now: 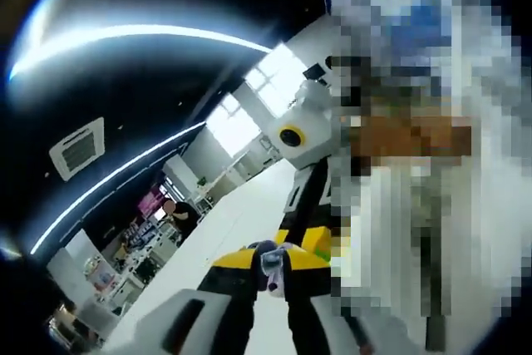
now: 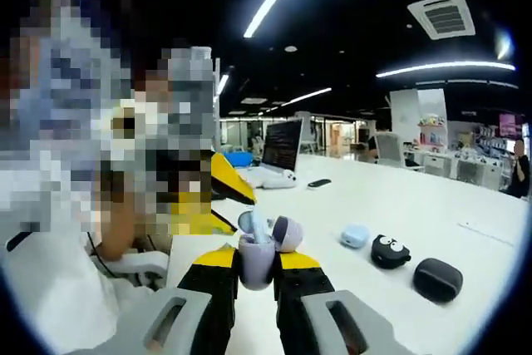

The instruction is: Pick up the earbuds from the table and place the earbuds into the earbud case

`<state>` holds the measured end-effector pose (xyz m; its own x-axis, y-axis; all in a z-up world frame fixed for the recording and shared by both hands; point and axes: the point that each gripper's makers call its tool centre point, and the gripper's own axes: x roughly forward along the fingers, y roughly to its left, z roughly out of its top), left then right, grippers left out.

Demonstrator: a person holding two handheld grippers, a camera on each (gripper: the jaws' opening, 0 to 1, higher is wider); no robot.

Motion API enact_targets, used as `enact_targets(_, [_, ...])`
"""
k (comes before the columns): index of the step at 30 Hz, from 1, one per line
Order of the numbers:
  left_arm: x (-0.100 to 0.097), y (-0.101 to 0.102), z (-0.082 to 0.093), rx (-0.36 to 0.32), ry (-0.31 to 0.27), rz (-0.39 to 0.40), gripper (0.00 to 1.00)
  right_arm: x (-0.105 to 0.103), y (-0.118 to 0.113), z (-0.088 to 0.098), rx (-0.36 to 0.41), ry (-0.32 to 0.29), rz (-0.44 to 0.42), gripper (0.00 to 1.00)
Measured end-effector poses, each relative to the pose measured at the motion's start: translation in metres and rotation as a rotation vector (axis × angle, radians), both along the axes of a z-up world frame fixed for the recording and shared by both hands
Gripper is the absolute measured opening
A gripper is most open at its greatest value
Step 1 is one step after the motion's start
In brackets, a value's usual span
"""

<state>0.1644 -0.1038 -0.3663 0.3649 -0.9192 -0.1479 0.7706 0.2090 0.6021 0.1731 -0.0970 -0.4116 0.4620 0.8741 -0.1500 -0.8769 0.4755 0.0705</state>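
My right gripper (image 2: 256, 276) is shut on a lavender earbud case (image 2: 256, 259), held upright with its lid (image 2: 288, 233) flipped open to the right. A pale blue earbud (image 2: 252, 224) sticks out of the case's top. My left gripper's yellow jaws reach in from the left and close around that earbud. In the left gripper view, my left gripper (image 1: 270, 284) pinches the small pale earbud (image 1: 271, 273) right against the lavender case (image 1: 263, 249). The right gripper's black and yellow jaw (image 1: 314, 241) comes in from the right.
On the white table (image 2: 416, 205) lie a light blue case (image 2: 355, 235), a black case with cartoon eyes (image 2: 389, 251) and a dark oval case (image 2: 438, 278). Farther back are a laptop (image 2: 283, 145) and a phone (image 2: 318, 182). A person stands close on the left.
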Motion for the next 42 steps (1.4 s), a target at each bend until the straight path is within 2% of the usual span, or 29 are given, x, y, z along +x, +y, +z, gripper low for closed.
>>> enact_targets(4, [0.004, 0.004, 0.002, -0.012, 0.007, 0.008, 0.11, -0.002, 0.001, 0.005, 0.023, -0.001, 0.008, 0.16])
enact_targets(7, [0.002, 0.005, 0.002, -0.016, 0.012, -0.012, 0.04, -0.004, 0.002, 0.006, 0.026, -0.003, 0.014, 0.16])
enact_targets(15, [-0.004, 0.0, 0.003, -0.039, 0.035, -0.05, 0.04, -0.008, 0.007, 0.005, 0.019, -0.011, 0.032, 0.16])
enact_targets(17, [-0.001, 0.005, 0.007, -0.05, 0.036, -0.035, 0.08, -0.008, 0.006, 0.006, 0.022, -0.013, 0.029, 0.16])
enact_targets(19, [0.003, 0.012, 0.01, -0.059, 0.057, -0.028, 0.14, -0.007, 0.004, 0.007, 0.026, -0.013, 0.024, 0.16])
enact_targets(22, [0.005, 0.017, 0.006, -0.061, 0.105, -0.041, 0.14, -0.008, 0.004, 0.01, 0.048, -0.006, 0.033, 0.16])
enact_targets(25, [0.003, 0.012, 0.0, -0.073, 0.169, -0.078, 0.13, -0.012, 0.007, 0.012, 0.049, -0.011, 0.052, 0.16])
enact_targets(30, [-0.003, 0.007, -0.001, -0.102, 0.224, -0.133, 0.08, -0.014, 0.015, 0.01, 0.033, -0.023, 0.078, 0.16])
enact_targets(32, [-0.003, 0.007, -0.001, -0.105, 0.228, -0.137, 0.07, -0.011, 0.018, 0.007, 0.023, -0.022, 0.074, 0.16])
enact_targets(36, [-0.001, 0.008, -0.001, -0.088, 0.198, -0.112, 0.08, -0.01, 0.017, 0.006, 0.024, -0.021, 0.074, 0.16])
enact_targets(39, [0.005, 0.017, 0.007, -0.1, 0.182, -0.083, 0.09, -0.009, 0.014, 0.009, 0.029, -0.027, 0.063, 0.16])
enact_targets(42, [0.023, 0.036, 0.01, -0.093, 0.174, 0.005, 0.11, -0.006, 0.011, 0.01, 0.031, -0.027, 0.049, 0.16])
